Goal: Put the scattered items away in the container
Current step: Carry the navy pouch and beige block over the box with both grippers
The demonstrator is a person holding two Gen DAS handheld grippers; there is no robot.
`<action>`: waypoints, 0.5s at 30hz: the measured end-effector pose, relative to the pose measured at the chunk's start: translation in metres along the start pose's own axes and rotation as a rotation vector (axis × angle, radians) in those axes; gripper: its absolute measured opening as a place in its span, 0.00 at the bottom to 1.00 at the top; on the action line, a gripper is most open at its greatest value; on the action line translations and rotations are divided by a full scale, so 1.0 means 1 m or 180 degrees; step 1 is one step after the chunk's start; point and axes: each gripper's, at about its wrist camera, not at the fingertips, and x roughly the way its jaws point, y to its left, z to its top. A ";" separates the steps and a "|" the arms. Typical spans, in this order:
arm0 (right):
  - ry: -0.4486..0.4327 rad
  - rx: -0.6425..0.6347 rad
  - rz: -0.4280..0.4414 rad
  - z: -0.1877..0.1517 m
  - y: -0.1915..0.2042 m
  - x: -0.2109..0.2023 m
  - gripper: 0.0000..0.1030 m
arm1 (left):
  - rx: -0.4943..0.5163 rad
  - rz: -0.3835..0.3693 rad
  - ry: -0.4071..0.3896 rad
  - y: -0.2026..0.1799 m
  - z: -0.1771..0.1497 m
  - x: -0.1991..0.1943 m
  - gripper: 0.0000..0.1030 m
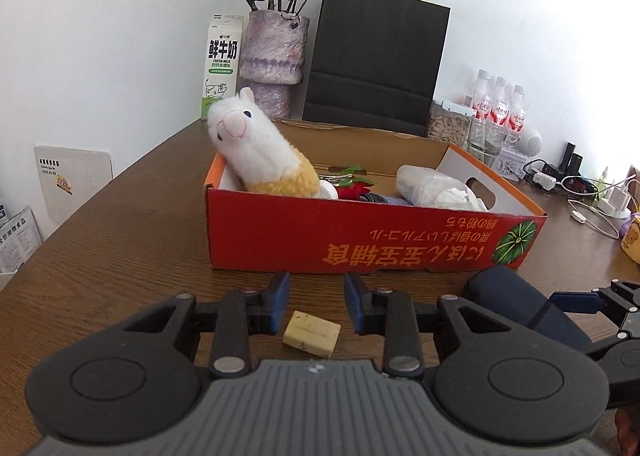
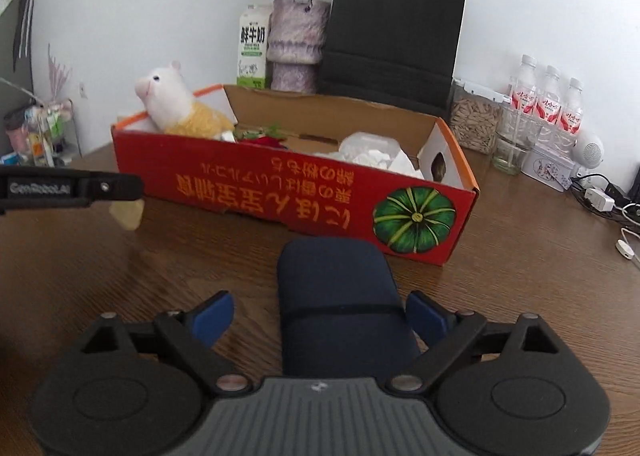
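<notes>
A red cardboard box (image 1: 360,244) (image 2: 280,192) stands on the brown table. It holds a white alpaca plush (image 1: 260,148) (image 2: 176,108), a red rose (image 1: 354,190), and white tissue packs (image 1: 436,186) (image 2: 372,154). My left gripper (image 1: 317,302) is open, and a pale yellow block (image 1: 312,334) (image 2: 127,214) lies on the table between its fingers. My right gripper (image 2: 320,318) is open around a dark blue pouch (image 2: 336,308) (image 1: 524,308) lying on the table in front of the box. The pouch fills most of the gap.
Behind the box stand a milk carton (image 1: 222,64), a vase of dried roses (image 1: 274,60), and a black paper bag (image 1: 376,60). A seed jar (image 2: 474,118), water bottles (image 2: 548,100), glasses and cables (image 2: 600,200) crowd the right side of the table.
</notes>
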 end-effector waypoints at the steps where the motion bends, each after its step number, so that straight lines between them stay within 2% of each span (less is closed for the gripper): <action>1: 0.0057 0.0043 0.0020 -0.001 -0.005 0.003 0.90 | 0.0002 0.0000 -0.0001 0.002 -0.001 -0.002 0.30; 5: 0.0173 0.0326 0.0233 0.002 -0.026 0.014 0.89 | 0.0015 0.0021 0.0009 0.005 -0.001 -0.002 0.30; 6: 0.0156 0.0316 0.0206 0.003 -0.027 0.013 0.75 | 0.0015 0.0026 0.0030 0.005 -0.002 -0.001 0.30; 7: 0.0138 0.0313 0.0226 0.004 -0.027 0.010 0.67 | 0.0024 0.0042 0.0076 0.005 -0.002 0.001 0.30; 9: 0.0118 0.0335 0.0222 0.004 -0.025 0.007 0.63 | 0.0048 0.0070 0.0182 0.005 -0.004 0.006 0.33; 14: 0.0023 0.0369 0.0207 0.000 -0.021 -0.001 0.63 | 0.0135 0.0092 0.0363 0.001 -0.009 0.014 0.52; 15: 0.0013 0.0376 0.0209 -0.001 -0.020 -0.001 0.63 | 0.0155 0.0093 0.0401 0.000 -0.010 0.017 0.53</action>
